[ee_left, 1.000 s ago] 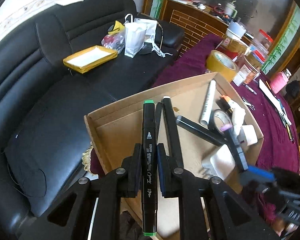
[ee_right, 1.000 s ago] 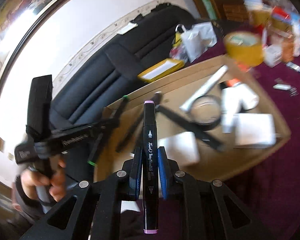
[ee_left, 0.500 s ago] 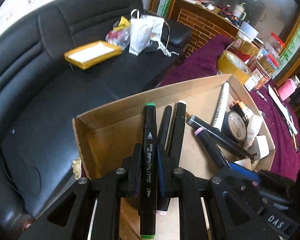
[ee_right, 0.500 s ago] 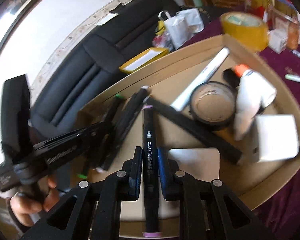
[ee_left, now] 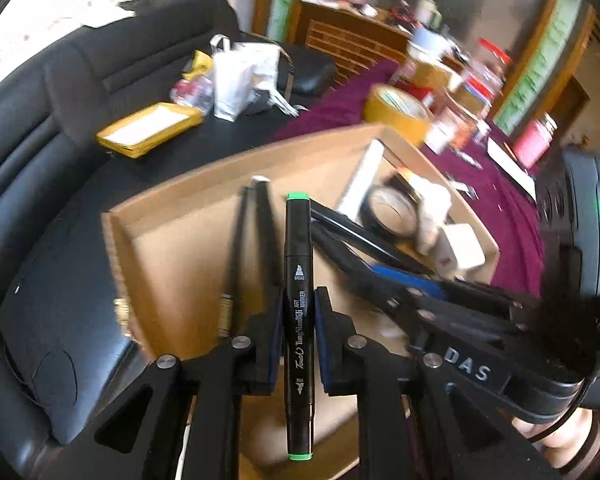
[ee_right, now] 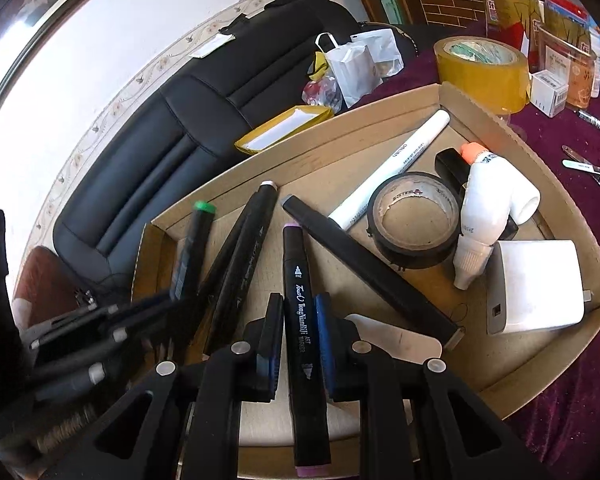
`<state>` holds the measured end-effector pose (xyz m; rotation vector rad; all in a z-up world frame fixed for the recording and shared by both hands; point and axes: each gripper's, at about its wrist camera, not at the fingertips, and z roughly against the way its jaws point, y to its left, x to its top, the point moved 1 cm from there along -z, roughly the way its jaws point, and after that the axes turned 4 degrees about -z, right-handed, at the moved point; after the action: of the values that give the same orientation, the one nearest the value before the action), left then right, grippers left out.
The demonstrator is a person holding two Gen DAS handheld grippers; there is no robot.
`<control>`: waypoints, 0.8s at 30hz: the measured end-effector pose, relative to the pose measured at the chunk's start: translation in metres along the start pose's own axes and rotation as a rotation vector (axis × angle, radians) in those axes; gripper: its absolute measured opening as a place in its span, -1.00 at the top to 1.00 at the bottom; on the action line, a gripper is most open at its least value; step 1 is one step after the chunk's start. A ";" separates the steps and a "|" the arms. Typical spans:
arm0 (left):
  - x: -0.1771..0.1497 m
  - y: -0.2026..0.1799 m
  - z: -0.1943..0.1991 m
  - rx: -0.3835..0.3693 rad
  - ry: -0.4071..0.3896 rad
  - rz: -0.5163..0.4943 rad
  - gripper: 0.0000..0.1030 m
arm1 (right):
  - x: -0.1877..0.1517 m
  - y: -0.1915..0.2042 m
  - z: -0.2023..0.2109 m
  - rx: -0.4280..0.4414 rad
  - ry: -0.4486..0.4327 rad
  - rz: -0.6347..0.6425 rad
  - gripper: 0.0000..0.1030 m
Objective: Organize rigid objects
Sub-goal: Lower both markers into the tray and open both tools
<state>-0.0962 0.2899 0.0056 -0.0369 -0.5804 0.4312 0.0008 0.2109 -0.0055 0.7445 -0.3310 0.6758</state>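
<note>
Clamping a green-capped art marker (ee_left: 299, 312), the left gripper (ee_left: 299, 316) hangs over the near left part of the cardboard tray (ee_left: 172, 200); the right gripper (ee_right: 299, 332) pinches a purple-capped art marker (ee_right: 300, 328) low over the tray floor. Beside it lie three more black markers (ee_right: 244, 256), a white marker (ee_right: 388, 164), black tape roll (ee_right: 414, 220), glue bottle (ee_right: 488, 208) and white charger (ee_right: 540, 288). Yellow tape roll (ee_right: 482, 68) sits on the purple cloth (ee_right: 572, 380) just beyond.
</note>
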 end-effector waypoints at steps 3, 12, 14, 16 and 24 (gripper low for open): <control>0.000 0.000 -0.014 -0.004 0.036 0.011 0.75 | 0.001 -0.005 0.002 0.010 -0.010 -0.025 0.62; -0.005 0.012 -0.026 0.025 0.074 0.027 0.72 | 0.000 0.003 0.001 -0.029 -0.019 0.024 0.60; -0.007 0.010 -0.025 0.041 0.067 0.017 0.72 | 0.000 0.004 0.000 -0.026 -0.017 0.024 0.60; -0.008 0.007 -0.022 0.059 0.050 0.006 0.71 | -0.001 0.004 0.002 -0.013 -0.017 0.017 0.59; -0.012 -0.010 -0.006 0.135 -0.039 -0.053 0.09 | -0.012 -0.001 0.060 -0.048 -0.149 0.019 -0.23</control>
<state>-0.0984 0.2765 -0.0044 0.1161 -0.5880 0.4198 -0.0101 0.1627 0.0302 0.7481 -0.4896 0.6300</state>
